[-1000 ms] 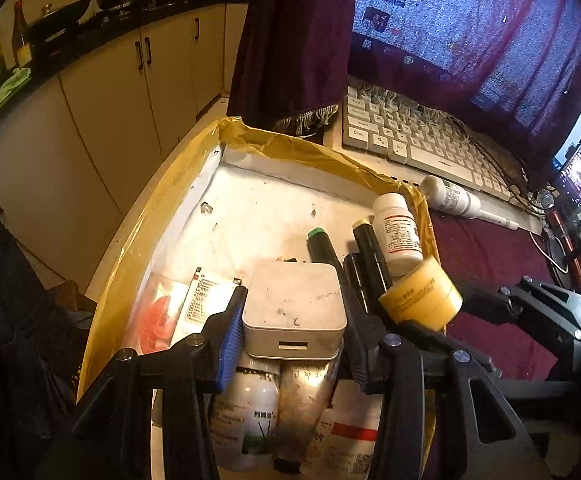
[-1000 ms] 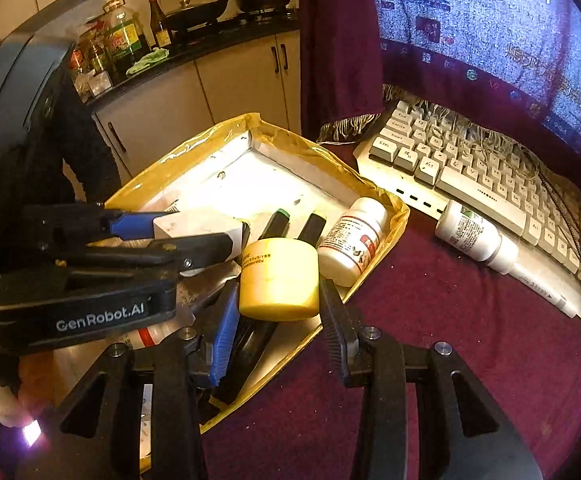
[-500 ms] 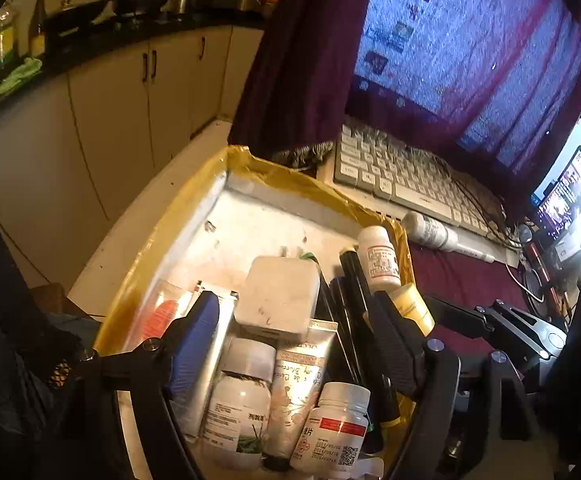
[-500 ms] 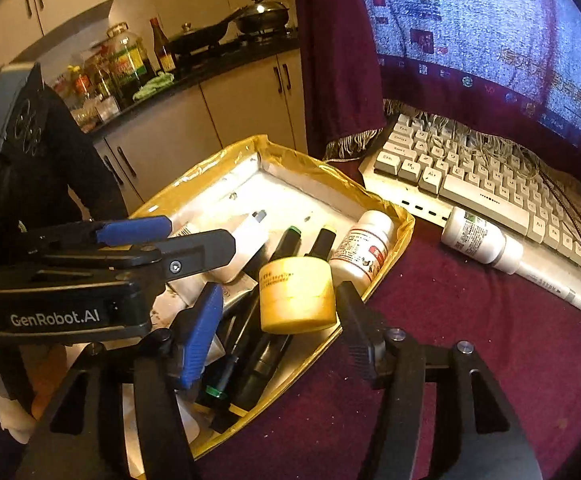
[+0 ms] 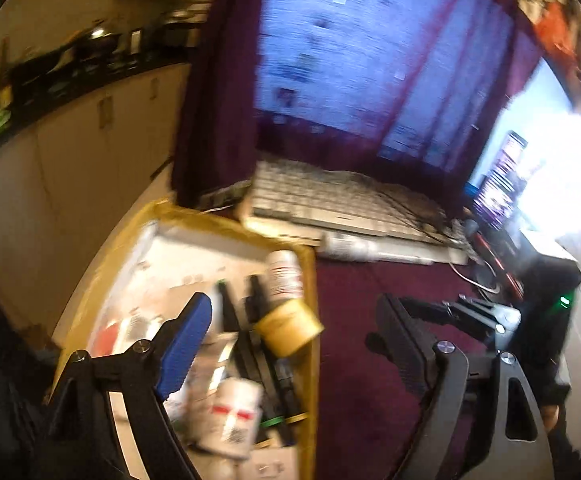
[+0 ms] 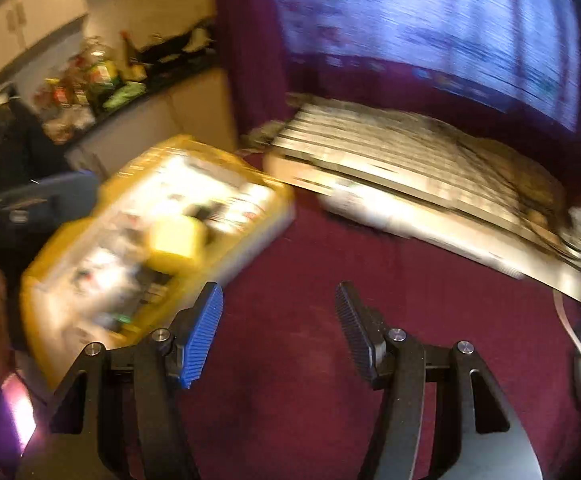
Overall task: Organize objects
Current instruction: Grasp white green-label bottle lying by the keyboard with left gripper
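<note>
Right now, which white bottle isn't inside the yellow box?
The white bottle lying on the maroon cloth beside the keyboard. The others lie inside the yellow box.

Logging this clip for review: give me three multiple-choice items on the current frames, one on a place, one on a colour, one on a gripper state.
1. Where is the yellow jar?
A. in the yellow-lined tray, by its right wall
B. on the keyboard
C. on the maroon cloth

2. What colour is the pad on the left finger of the right gripper?
A. red
B. blue
C. white

3. What is the left gripper doing?
A. shut on the jar
B. shut on a bottle
C. open, holding nothing

Answers: 1 A, the jar sits among the tray's other items against the wall. 2 B, the ribbed pad is blue. 3 C, its jaws stand wide apart with nothing clamped.
</note>
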`<state>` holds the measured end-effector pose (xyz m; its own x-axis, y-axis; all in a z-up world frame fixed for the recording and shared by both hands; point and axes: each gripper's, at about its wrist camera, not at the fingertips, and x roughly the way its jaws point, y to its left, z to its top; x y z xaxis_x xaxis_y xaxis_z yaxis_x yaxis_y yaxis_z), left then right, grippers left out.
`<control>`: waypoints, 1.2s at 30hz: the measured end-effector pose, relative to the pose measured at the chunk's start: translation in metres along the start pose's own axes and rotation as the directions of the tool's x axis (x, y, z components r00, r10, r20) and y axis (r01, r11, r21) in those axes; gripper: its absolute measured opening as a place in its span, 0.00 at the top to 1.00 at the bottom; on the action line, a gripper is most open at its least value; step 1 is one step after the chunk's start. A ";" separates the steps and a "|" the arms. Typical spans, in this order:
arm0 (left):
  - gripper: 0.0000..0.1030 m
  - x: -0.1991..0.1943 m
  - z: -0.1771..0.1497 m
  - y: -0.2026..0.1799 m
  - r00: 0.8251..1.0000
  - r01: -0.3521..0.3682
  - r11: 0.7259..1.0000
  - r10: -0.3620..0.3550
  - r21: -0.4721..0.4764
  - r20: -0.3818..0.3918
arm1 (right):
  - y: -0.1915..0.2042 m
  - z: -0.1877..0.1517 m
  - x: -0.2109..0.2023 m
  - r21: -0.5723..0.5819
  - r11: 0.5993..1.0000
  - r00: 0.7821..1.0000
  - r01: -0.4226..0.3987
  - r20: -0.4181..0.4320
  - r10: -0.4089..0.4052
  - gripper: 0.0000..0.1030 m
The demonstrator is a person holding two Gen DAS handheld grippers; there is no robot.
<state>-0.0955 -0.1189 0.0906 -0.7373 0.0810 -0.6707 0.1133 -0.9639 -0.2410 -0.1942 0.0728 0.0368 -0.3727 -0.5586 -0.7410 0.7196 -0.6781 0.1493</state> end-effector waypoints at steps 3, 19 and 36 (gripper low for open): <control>0.20 0.023 0.007 -0.019 0.999 0.019 0.998 -0.017 0.053 -0.047 | -0.032 -0.009 0.001 0.082 0.994 0.997 0.066 -0.043 -0.063 0.44; 0.20 0.147 0.051 -0.097 0.972 0.040 0.918 0.055 0.395 -0.227 | -0.080 -0.047 -0.021 0.203 0.979 0.999 0.028 -0.024 -0.024 0.44; 0.21 0.222 0.040 -0.120 0.899 0.068 0.768 0.229 0.637 -0.372 | -0.100 -0.061 -0.024 0.283 0.959 1.000 -0.021 0.012 0.019 0.44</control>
<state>-0.2995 0.0042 -0.0010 -0.3893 -0.0531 -0.9196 -0.3877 -0.8962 0.2159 -0.2208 0.1832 -0.0001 -0.3664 -0.5770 -0.7299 0.5319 -0.7736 0.3445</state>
